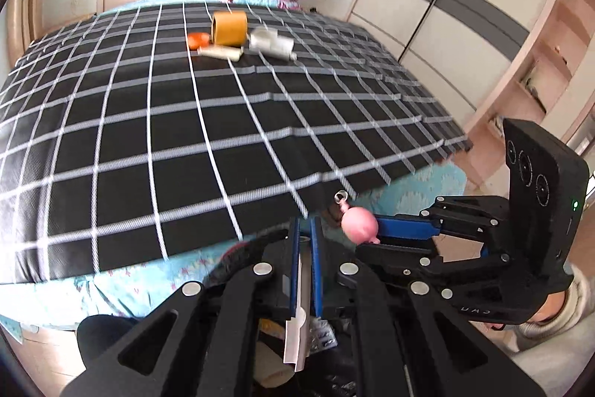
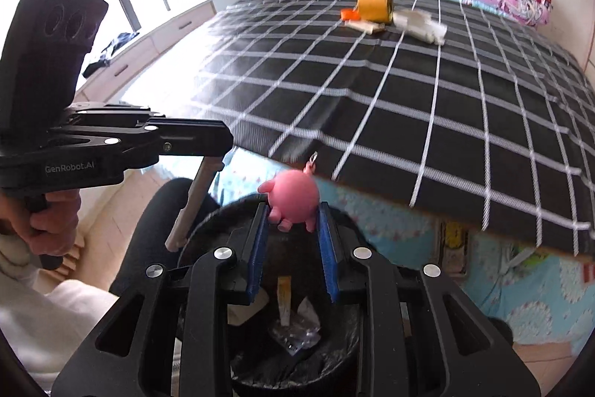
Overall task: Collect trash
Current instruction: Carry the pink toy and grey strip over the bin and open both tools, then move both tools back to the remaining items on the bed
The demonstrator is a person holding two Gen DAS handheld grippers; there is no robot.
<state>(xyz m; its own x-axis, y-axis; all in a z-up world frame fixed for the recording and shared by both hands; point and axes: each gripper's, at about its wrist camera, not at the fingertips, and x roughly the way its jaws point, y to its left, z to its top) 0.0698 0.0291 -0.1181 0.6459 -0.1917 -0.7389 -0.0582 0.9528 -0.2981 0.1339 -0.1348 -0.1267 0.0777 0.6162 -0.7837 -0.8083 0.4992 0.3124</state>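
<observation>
Two grippers (image 1: 305, 233) (image 2: 293, 222), one pink toy (image 2: 293, 198), one bin (image 2: 297, 352), one tape roll (image 1: 228, 28), one orange cap (image 1: 198, 39), one bed (image 1: 148, 136).

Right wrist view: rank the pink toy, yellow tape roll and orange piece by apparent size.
1. pink toy, though it is nearest the camera, so this is unsure.
2. yellow tape roll.
3. orange piece.

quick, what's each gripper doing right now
left gripper: shut on a flat white strip, over the bin
right gripper: shut on a pink toy, over the bin
</observation>
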